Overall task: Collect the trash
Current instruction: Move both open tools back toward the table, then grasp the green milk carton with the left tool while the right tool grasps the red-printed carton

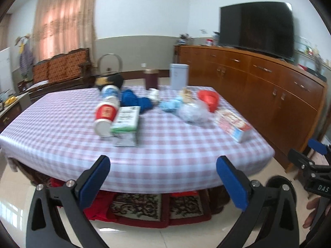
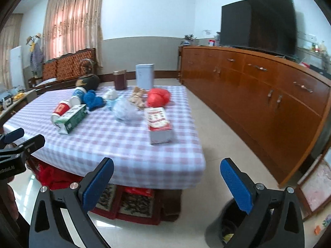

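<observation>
- Blue-padded fingers of the right gripper (image 2: 166,183) stand spread wide and hold nothing, hanging over the tiled floor just short of the table's near right corner.
- Directly below its right finger sits a dark waste bin (image 2: 224,224) on the floor, with something yellow inside.
- Left gripper (image 1: 163,183) is likewise spread wide and empty, facing the near edge of the table (image 1: 62,136), which wears a purple-and-white checked cloth.
- Trash lies scattered across the middle and far half of the tabletop, well apart from both grippers: a green-and-white carton (image 2: 71,118) on its side, touching a tipped red-labelled white bottle (image 2: 60,110).
- Behind these lies a second tipped bottle with a blue label (image 2: 78,94), beside a blue crumpled cloth (image 2: 93,100).
- Toward the right lie a clear crumpled plastic bag (image 2: 125,109), a red plastic bag (image 2: 158,97) and a red-and-white box (image 2: 158,124).
- At the far edge stand a dark kettle (image 2: 88,80), a maroon canister (image 2: 120,80) and a pale blue tin (image 2: 144,76).
- Along the right wall runs a long wooden sideboard (image 2: 258,86) carrying a dark television (image 2: 257,21).
</observation>
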